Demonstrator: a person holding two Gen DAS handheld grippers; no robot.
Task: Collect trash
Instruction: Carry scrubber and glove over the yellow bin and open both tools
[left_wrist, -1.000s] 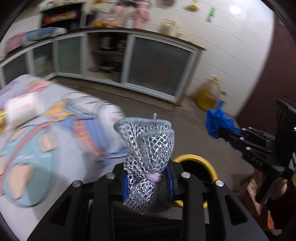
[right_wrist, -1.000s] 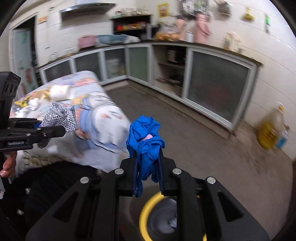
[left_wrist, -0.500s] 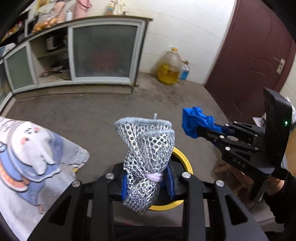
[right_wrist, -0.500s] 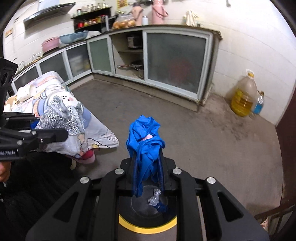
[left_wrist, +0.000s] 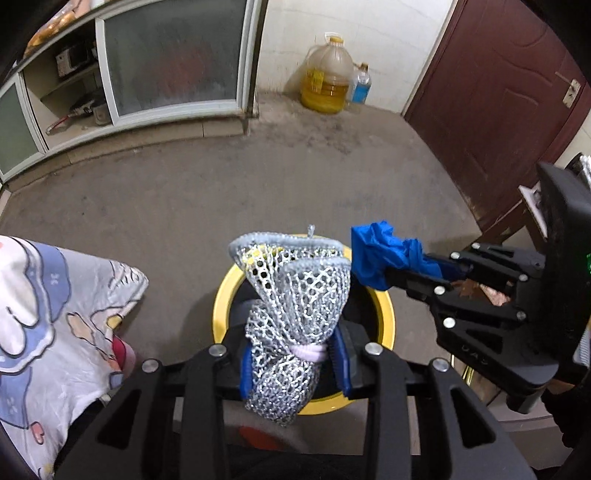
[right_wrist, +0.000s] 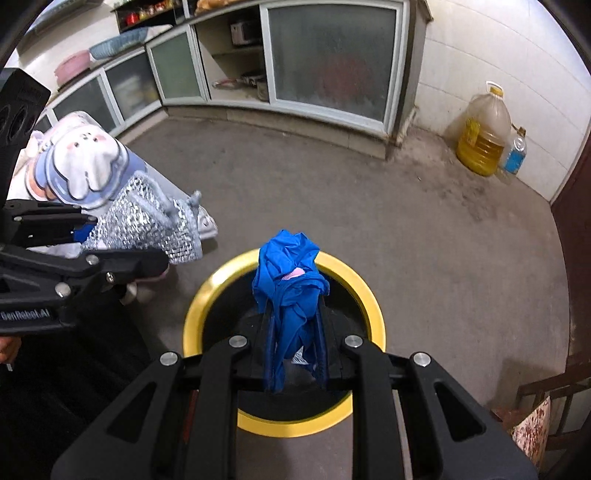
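Note:
A round bin with a yellow rim (left_wrist: 384, 306) (right_wrist: 192, 317) stands on the floor right below both grippers. My left gripper (left_wrist: 293, 363) is shut on a silver mesh scrubber (left_wrist: 299, 302), which stands up over the bin's opening. My right gripper (right_wrist: 293, 347) is shut on a crumpled blue glove (right_wrist: 290, 284) that hangs above the bin. In the left wrist view the blue glove (left_wrist: 384, 258) sits at the scrubber's right side, close to it. In the right wrist view the scrubber (right_wrist: 147, 229) is to the left, beyond the bin's rim. Small scraps lie inside the bin.
A table with a cartoon-print cloth (left_wrist: 48, 302) (right_wrist: 81, 166) is close on the left. Cabinets with glass doors (left_wrist: 173, 62) line the far wall. A jug of yellow oil (left_wrist: 327, 81) and a small bottle (left_wrist: 360, 85) stand beside a dark red door (left_wrist: 498, 110).
Both grippers have swung away from the table and sunk toward the bin, which is now larger and centred under them. The scrubber and the glove stay gripped.

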